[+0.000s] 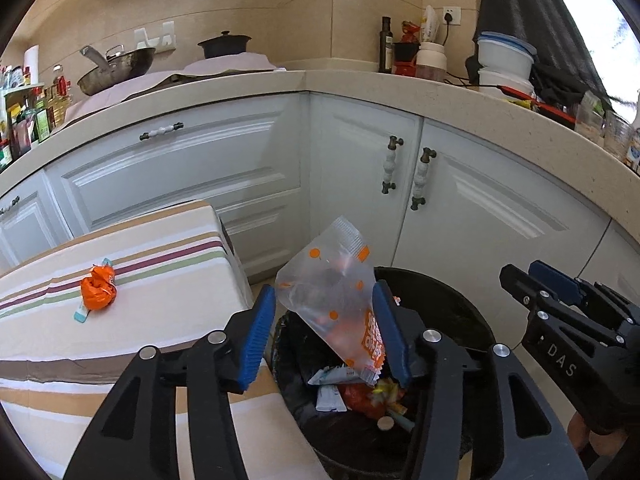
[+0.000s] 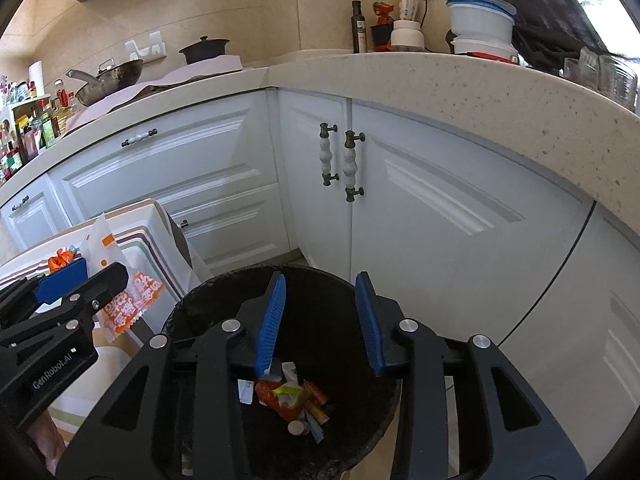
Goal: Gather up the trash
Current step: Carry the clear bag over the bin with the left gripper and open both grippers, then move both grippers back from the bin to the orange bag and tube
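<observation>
Left tool (image 1: 326,330), fingers apart, brackets a clear orange-dotted plastic bag (image 1: 332,292) above the black round bin (image 1: 460,304); it may snag at the rim. Right tool (image 2: 320,320) hangs spread, empty. Orange crumpled wrapper (image 1: 98,290) waits on the striped desk (image 1: 168,320) at ten o'clock.

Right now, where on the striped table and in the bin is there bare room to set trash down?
Striped table: bare all around the crumpled orange wrapper, especially toward its near edge. Bin: bare at the far side under the right gripper; wrappers crowd the near bottom. The left gripper and clear bag block the table-side rim.
</observation>
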`<action>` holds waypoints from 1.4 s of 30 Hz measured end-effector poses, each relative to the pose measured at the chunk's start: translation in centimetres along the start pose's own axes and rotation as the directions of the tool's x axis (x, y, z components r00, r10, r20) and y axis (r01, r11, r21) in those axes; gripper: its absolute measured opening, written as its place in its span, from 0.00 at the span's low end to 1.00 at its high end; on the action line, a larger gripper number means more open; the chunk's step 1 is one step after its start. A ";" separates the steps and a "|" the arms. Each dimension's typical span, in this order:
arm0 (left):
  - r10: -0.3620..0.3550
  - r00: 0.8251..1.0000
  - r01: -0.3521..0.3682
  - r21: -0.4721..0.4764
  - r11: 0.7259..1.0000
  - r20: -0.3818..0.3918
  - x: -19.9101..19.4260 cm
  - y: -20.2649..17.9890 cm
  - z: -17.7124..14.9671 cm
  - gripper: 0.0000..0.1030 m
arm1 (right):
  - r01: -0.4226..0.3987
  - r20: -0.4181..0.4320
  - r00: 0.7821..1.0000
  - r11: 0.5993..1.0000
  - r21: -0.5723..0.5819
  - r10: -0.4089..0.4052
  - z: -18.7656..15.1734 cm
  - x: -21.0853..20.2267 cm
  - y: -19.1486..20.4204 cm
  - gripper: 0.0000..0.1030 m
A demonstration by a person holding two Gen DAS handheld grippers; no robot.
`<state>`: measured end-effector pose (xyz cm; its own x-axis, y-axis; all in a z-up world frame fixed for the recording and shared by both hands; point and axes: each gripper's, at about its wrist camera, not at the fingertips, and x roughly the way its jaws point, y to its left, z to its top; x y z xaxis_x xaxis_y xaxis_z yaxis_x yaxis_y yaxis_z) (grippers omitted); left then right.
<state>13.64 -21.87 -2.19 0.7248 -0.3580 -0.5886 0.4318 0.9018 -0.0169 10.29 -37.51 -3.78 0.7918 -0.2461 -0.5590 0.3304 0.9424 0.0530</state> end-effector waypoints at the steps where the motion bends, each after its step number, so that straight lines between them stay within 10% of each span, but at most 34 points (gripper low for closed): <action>1: -0.002 1.000 0.002 0.000 1.000 -0.003 0.1 0.0 0.0 0.49 | 0.000 0.000 1.000 1.000 -0.001 0.000 0.0 0.0 0.0 0.35; 15: -0.009 1.000 0.009 -0.010 1.000 -0.001 -0.6 0.7 0.2 0.55 | -0.001 -0.001 1.000 1.000 0.002 0.001 0.3 -0.3 0.3 0.35; 25: 0.122 0.993 -0.122 -0.083 0.989 -0.009 -3.2 7.2 -1.0 0.57 | -0.110 -0.003 0.994 0.993 -0.046 0.110 1.0 0.0 5.4 0.40; 42: 0.407 0.911 -0.410 -0.268 0.872 -0.071 -8.0 23.8 -4.8 0.61 | -0.364 -0.108 0.931 0.907 -0.212 0.348 1.6 2.6 23.4 0.40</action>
<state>15.54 3.62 -1.70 0.7978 0.0579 -0.6002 -0.0647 0.9979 0.0102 20.96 -16.44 -2.64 0.7969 0.1234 -0.5914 -0.0974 0.9924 0.0757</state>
